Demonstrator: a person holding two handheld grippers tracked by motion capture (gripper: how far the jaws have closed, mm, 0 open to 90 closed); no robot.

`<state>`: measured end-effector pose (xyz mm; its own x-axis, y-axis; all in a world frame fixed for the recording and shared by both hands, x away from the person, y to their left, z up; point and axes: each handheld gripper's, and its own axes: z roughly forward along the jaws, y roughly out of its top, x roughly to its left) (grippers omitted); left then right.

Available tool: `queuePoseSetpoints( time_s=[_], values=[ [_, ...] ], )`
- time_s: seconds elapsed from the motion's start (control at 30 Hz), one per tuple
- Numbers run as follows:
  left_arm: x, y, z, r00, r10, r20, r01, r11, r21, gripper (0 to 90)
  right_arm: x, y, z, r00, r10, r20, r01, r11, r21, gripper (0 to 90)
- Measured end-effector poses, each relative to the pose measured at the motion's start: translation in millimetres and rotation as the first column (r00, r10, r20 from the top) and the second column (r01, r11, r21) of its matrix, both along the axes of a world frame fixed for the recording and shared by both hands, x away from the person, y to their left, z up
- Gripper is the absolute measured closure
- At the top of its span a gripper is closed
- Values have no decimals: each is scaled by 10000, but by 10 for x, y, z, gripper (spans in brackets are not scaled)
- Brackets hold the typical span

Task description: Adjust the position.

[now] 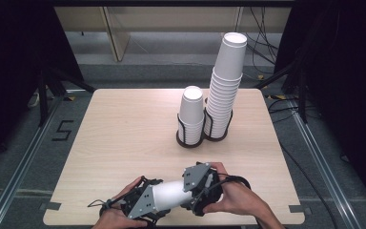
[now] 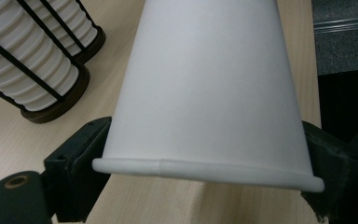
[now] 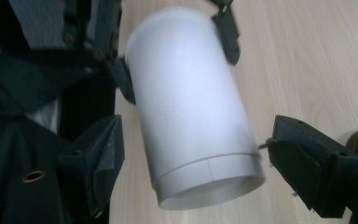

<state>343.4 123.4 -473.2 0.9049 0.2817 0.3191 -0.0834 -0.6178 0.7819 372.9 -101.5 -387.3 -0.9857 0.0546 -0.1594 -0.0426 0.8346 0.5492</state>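
White paper cup [image 1: 171, 194], a plain tapered one, lies on its side in the air just above the near edge of the pale wooden table [image 1: 124, 138], stretched between the two grippers. The left gripper [image 1: 140, 205] clamps the cup at its rolled-rim end; in the left gripper view, the black jaws sit against both sides of the cup [image 2: 209, 93] just above the rim, pressed to the wall. The right gripper [image 1: 201, 187] is at the cup's other, narrower end. In the right gripper view the cup's recessed bottom [image 3: 196, 116] faces the camera between the two black jaws; the left-hand jaw stands just beside the wall, while a clear gap of table shows between the cup and the right-hand jaw, so those jaws stand wide and do not pinch it.

Well beyond both grippers, towards the far side of the table, stand two black wire holders of nested white paper cups, touching each other: a short stack [image 1: 191, 114] and, just to its right, a tall stack [image 1: 224, 86] that leans slightly.
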Motion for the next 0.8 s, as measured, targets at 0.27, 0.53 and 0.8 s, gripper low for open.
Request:
queuePoseSetpoints(
  time_s=[0.27,0.53,0.8],
  values=[
    [-88,-69,38,9978,-571,347,564,9982,210,130,-67,194,-205,9883,1240,884,-1062,9772,-1840,199],
    [-112,-61,47,9955,-795,511,792,9968,87,123,-93,204,-276,9905,1143,769,-942,9693,-2270,232],
    [-13,73,22,9988,-433,-220,356,9610,-2742,76,27,57,-193,9900,1293,566,-1224,9862,-1118,223]
  ],
)
